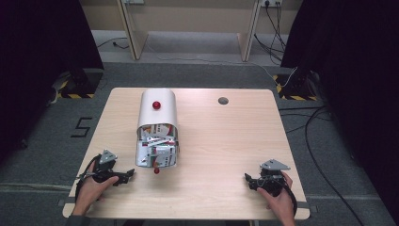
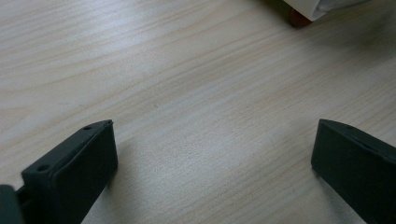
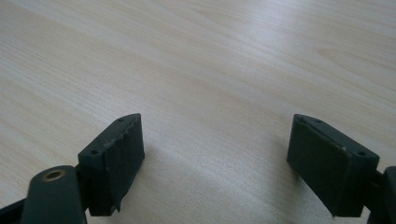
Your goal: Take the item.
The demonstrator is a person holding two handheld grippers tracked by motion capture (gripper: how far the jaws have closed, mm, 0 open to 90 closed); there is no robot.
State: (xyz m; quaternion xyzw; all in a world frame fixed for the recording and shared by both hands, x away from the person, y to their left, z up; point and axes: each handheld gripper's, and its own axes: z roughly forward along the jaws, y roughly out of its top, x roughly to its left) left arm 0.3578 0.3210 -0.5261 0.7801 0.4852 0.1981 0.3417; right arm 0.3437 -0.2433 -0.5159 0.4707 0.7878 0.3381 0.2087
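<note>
Nothing is held: the left gripper [image 1: 126, 175] at seven o'clock and the right gripper [image 1: 248, 180] at five rest on the table [image 1: 221, 141], jaws spread. The white bread box [image 1: 158, 127], toward eleven, lies apparently open, contents [image 1: 157, 147] showing, untouched; handling remains.

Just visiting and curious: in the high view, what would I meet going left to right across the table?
Left gripper → white box lying on its side with red knobs → small grey disc → right gripper.
</note>
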